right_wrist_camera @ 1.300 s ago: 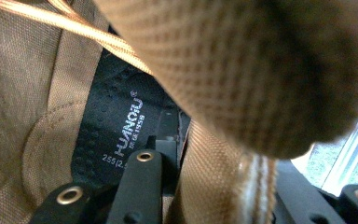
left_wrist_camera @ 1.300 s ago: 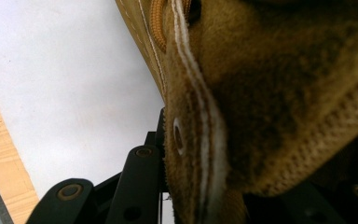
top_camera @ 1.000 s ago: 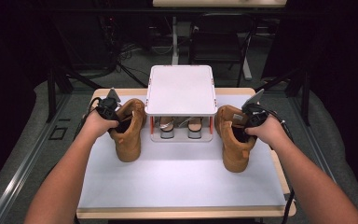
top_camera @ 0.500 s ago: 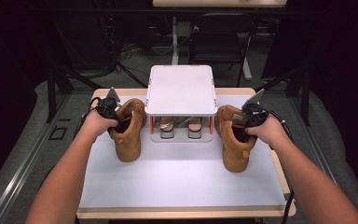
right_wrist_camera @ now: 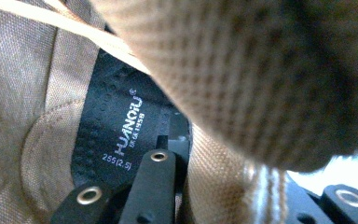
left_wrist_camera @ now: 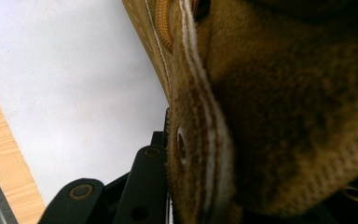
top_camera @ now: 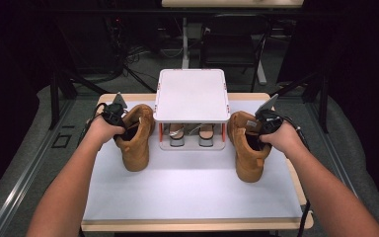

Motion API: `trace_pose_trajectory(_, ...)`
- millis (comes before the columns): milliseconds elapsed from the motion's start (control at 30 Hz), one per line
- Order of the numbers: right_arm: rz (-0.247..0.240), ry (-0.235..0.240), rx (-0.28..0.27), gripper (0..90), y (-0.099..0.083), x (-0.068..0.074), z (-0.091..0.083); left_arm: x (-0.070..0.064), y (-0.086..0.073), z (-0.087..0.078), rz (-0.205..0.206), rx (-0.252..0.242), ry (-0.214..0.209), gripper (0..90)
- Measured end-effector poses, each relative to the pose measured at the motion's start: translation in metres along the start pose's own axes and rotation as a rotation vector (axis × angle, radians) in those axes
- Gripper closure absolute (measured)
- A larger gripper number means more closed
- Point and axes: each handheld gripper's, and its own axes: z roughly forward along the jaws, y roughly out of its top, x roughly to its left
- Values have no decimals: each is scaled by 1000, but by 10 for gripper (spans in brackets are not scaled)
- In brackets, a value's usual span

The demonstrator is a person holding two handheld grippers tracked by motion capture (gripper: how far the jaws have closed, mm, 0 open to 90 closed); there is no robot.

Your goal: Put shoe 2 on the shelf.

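Claws clamp boot collars — left claw (top_camera: 120,129) on left boot (top_camera: 137,140), right claw (top_camera: 254,134) on right boot (top_camera: 246,150).

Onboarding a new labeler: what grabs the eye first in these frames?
Two tan boots: the left boot and right boot stand on the white mat, flanking a white two-tier rack with a pair of shoes underneath. Each hand's claw, left claw and right claw, clamps a boot collar; the right gripper view shows the insole label.

Both forearms stretched forward over table. Left gripper (top_camera: 120,127) near left edge, jaws clamped; right gripper (top_camera: 257,132) near right edge, jaws clamped likewise.
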Motion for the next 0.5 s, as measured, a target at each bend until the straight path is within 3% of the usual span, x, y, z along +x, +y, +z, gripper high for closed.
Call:
trace_pose_trajectory(267, -7, 8, 15, 855, 1, -2, 0, 1, 3, 0, -9, 36, 5, 829)
trace_pose_trajectory(500, 3, 13, 5, 861, 1, -2, 0, -6, 7, 0, 26, 60, 42, 846)
